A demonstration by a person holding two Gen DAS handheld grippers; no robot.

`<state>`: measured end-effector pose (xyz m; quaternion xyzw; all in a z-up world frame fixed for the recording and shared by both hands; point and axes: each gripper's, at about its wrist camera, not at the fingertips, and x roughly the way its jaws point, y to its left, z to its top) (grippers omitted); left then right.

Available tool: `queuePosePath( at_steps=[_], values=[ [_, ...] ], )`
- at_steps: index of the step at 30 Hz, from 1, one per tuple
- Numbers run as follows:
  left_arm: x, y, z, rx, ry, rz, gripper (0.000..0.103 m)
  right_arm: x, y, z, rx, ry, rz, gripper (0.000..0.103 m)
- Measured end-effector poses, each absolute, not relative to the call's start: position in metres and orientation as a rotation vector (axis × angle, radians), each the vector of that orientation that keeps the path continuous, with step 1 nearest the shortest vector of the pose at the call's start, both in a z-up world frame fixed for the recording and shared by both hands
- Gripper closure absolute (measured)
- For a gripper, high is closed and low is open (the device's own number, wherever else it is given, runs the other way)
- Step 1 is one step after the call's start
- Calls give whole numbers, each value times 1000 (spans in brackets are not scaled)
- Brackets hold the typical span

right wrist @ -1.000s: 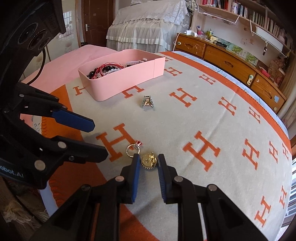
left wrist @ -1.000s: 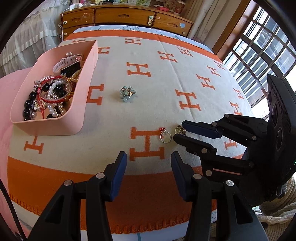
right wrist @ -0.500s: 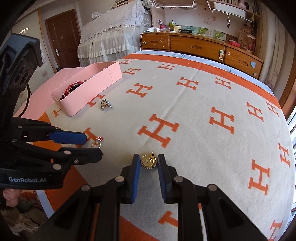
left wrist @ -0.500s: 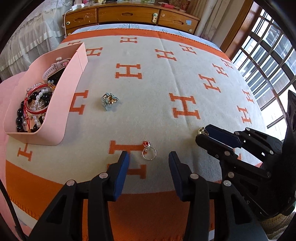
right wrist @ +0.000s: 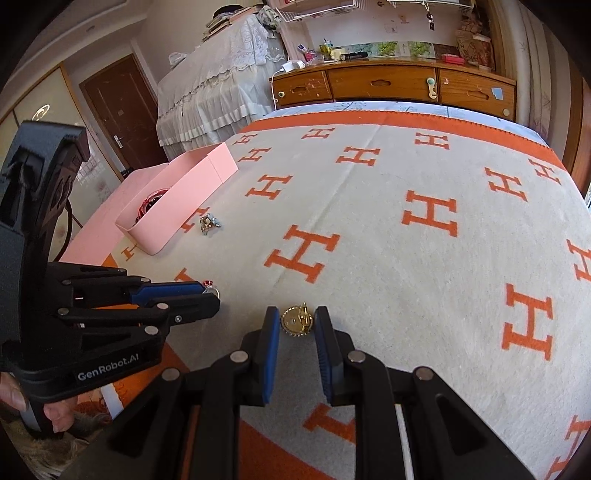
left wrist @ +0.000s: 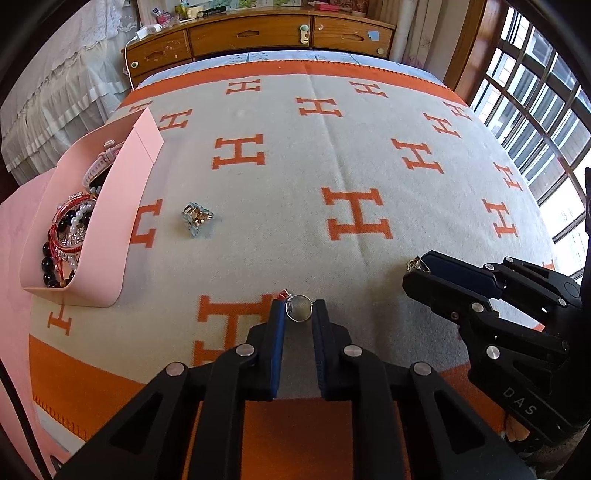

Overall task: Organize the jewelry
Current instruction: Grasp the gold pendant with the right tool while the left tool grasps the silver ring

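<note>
A cream blanket (left wrist: 295, 192) patterned with orange H shapes covers the bed and fills most of both views, with a wooden dresser (left wrist: 258, 33) along its far edge. Toward the left of the blanket sits a pink box (left wrist: 122, 206), open at the top and holding bead bracelets and a watch. On the blanket just beside the box lies a small bluish-and-gold brooch (left wrist: 197, 218), apart from both tools. The left tongs (left wrist: 299, 317) have just been closing, and their blue pads now clamp the sides of a silver ring (left wrist: 300, 309) with a red stone, which rests at the near part of the blanket next to an orange H. The right tongs (right wrist: 296, 321), well to the right of the left ones, grip a round gold brooch (right wrist: 297, 320) between their pads, close above the blanket. A hand (right wrist: 55, 417) shows at the lower left of the right wrist view, holding the left tool.
</note>
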<state>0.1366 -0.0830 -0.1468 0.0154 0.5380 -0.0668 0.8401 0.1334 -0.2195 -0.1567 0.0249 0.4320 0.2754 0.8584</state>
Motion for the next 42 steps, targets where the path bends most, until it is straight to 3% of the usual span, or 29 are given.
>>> queuePosePath(
  at_steps=[5,6,21,25,42],
  values=[
    [136,-77,-147,-17,1134,-147,93,137,-226,-158,106,915,593,84],
    [136,-76,-147,-26,1133,-146,97,137,-227,-158,112,915,595,84],
    [127,-65,-141,-82,1108,-184,98,134,-225,-158,85,909,567,84],
    [131,-66,-147,-81,1138,-196,87,131,-222,-157,79,903,562,83],
    [148,-82,-149,-33,1137,-223,83,130,-224,-158,117,904,584,84]
  ],
)
